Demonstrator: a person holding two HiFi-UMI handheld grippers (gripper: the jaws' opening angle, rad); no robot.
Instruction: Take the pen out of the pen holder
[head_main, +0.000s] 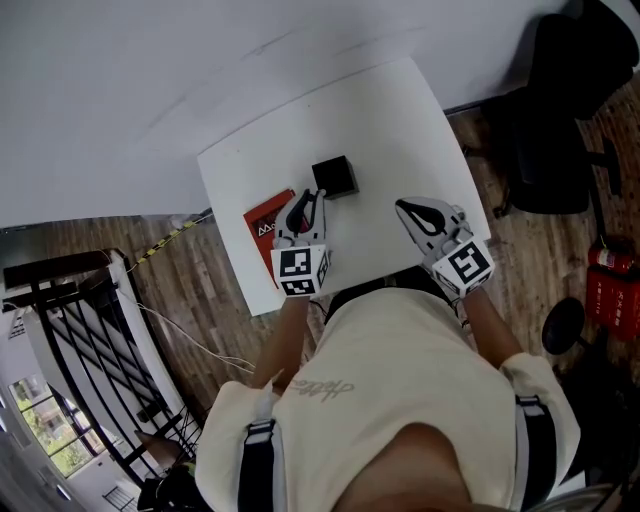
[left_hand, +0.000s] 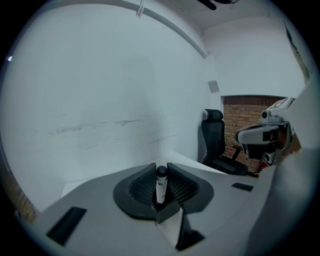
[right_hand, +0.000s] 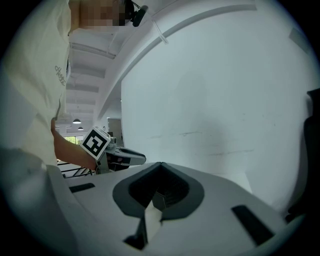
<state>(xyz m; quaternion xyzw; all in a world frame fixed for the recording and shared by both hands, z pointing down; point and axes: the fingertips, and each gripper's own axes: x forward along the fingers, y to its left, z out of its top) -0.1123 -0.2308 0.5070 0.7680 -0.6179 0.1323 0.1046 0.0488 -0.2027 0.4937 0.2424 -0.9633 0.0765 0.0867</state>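
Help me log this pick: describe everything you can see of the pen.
The pen has a slim white barrel with small dark print, too small to read, and a rounded black top. It looks like plastic. It stands upright between the ribbed jaws of the left gripper, which close on its upper part from both sides. Its lower end meets the open top of the black square pen holder; whether the tip is out cannot be told.

The pen holder (head_main: 335, 177) stands on the table (head_main: 400, 130), a booklet (head_main: 268, 225) just left of it
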